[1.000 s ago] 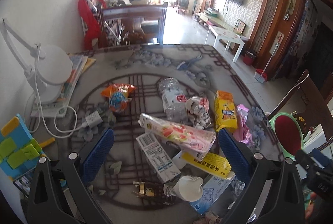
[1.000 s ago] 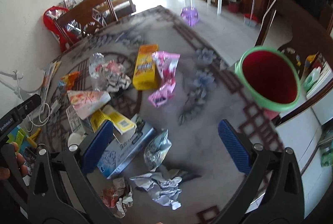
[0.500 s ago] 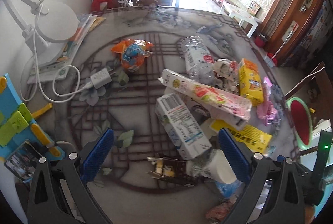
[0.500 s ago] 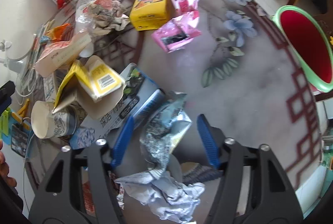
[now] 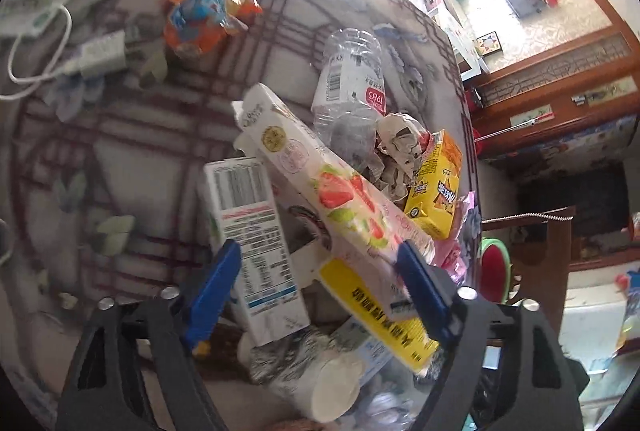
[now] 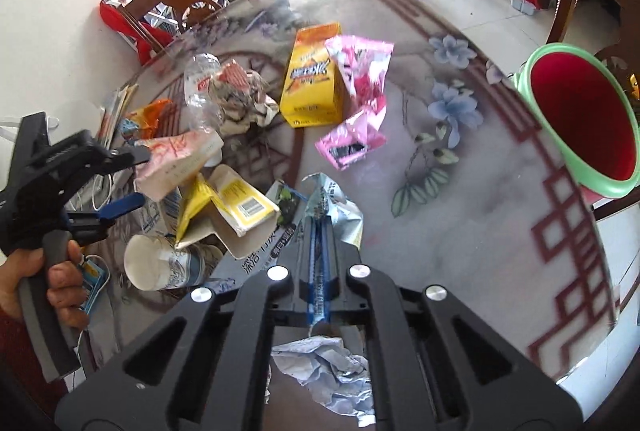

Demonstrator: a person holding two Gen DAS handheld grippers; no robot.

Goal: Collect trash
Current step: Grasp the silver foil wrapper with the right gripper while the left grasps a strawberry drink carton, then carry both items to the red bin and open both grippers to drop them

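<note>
Now both tongs work at the trash pile.
Right tongs [image 6: 318, 227] pinch a silver wrapper [image 6: 340, 207]; left tongs [image 5: 320, 271] stand apart around the strawberry carton [image 5: 320, 175].

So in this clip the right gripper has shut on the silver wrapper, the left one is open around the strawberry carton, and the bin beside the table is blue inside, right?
Not quite: the bin is red inside with a green rim, as the right wrist view shows. The rest holds: the right gripper is shut on the silver wrapper, and the left gripper is open around the strawberry carton.

Glossy table [image 6: 460, 215] top, crinkly foil wrapper [image 6: 340, 215] (shiny), matt cardboard carton [image 5: 320, 183]
</note>
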